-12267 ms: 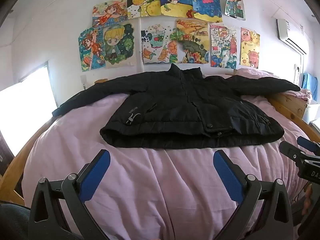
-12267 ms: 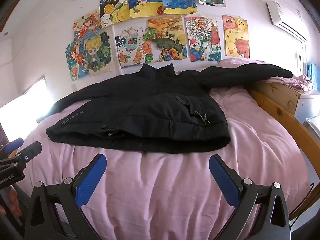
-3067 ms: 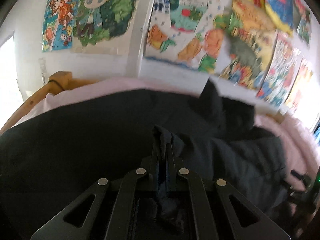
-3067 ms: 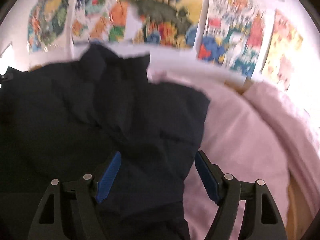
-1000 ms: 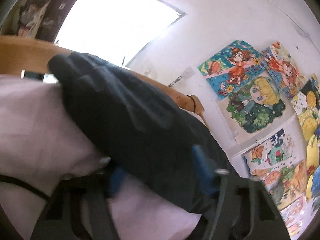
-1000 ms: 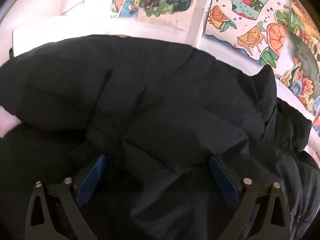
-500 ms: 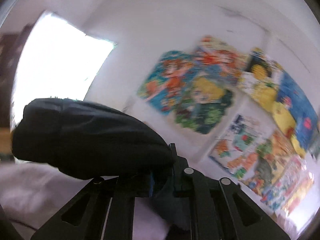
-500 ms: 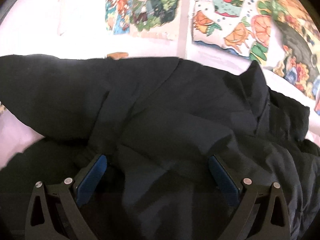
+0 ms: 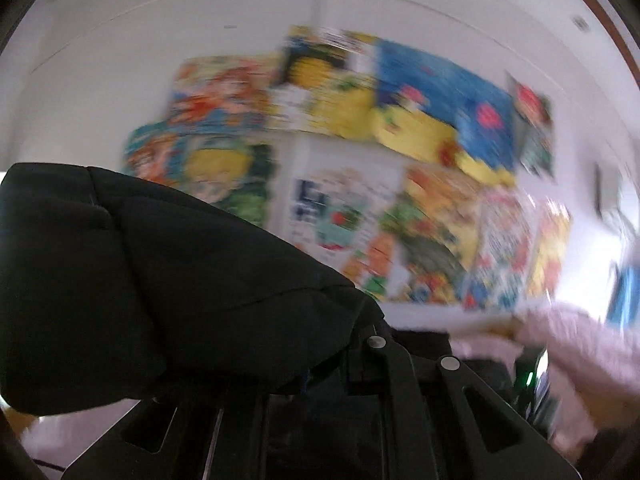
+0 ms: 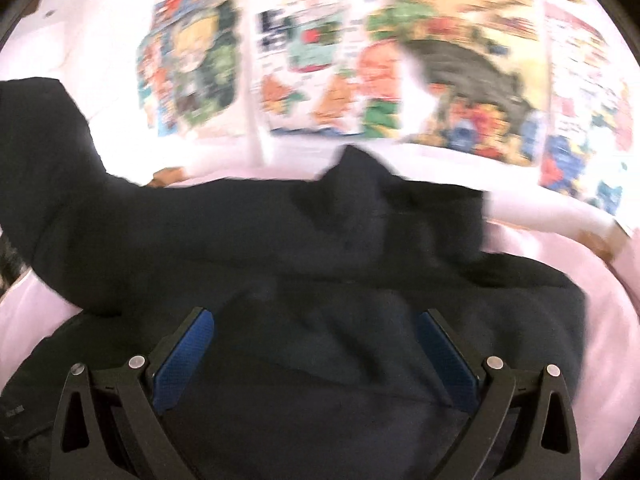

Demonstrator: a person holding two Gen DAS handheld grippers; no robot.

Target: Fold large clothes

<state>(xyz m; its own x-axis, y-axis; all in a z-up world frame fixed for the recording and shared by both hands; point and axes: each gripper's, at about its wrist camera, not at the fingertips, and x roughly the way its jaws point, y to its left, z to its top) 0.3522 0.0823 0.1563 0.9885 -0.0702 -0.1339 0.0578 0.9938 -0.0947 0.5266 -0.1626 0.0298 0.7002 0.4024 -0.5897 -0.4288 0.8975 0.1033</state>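
Two grippers are seen, each from its own wrist camera. The left gripper [image 9: 320, 376] is clamped tight on a fold of the black jacket [image 10: 320, 280], and a padded sleeve [image 9: 140, 280] is held raised in front of the lens, filling the lower left of that view; the blue pads are almost wholly hidden by the cloth. The right gripper [image 10: 314, 356] is spread wide, its blue pads [image 10: 182, 356] standing at either side above the jacket body with nothing pressed between them. The jacket is spread across the pink bedding [image 10: 600, 340], its collar [image 10: 360, 176] standing up toward the wall, and the raised sleeve [image 10: 44, 168] is seen at the left edge of the right wrist view. A strip of wooden bed frame [image 10: 168, 176] is glimpsed behind the jacket near the wall. Colourful drawings [image 9: 400, 128] are pinned over the white wall [image 9: 120, 40] behind the bed; they are blurred in both views, so their subjects cannot be told with certainty. At the lower right of the left wrist view a small green light [image 9: 529, 380] is visible beside pink bedding [image 9: 580, 352]
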